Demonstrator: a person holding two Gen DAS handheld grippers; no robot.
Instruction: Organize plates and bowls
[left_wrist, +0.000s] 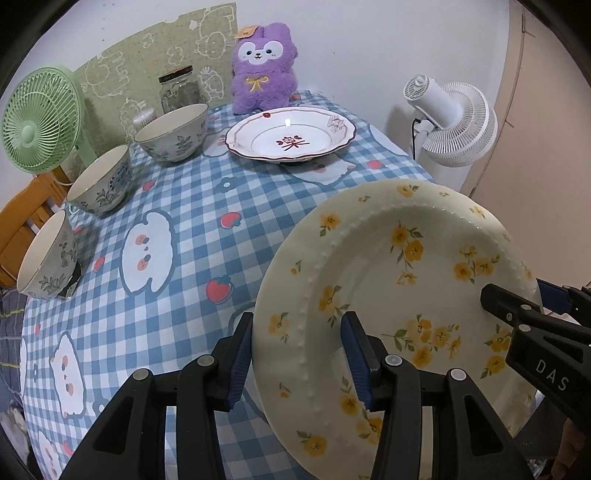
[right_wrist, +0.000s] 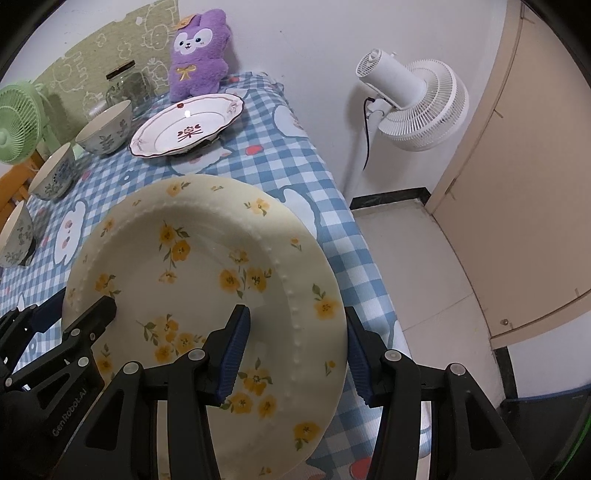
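From the left wrist view, the cream plate with yellow flowers (left_wrist: 399, 295) tilts up over the near right of the checked tablecloth (left_wrist: 177, 206), its beaded face toward the camera; the left gripper (left_wrist: 297, 354) clamps its left rim, and the right gripper (left_wrist: 517, 306) pinches the opposite edge, one finger hidden behind. From the right wrist view, the same plate's lower edge is cut off behind the right gripper's closed fingers (right_wrist: 232, 350).
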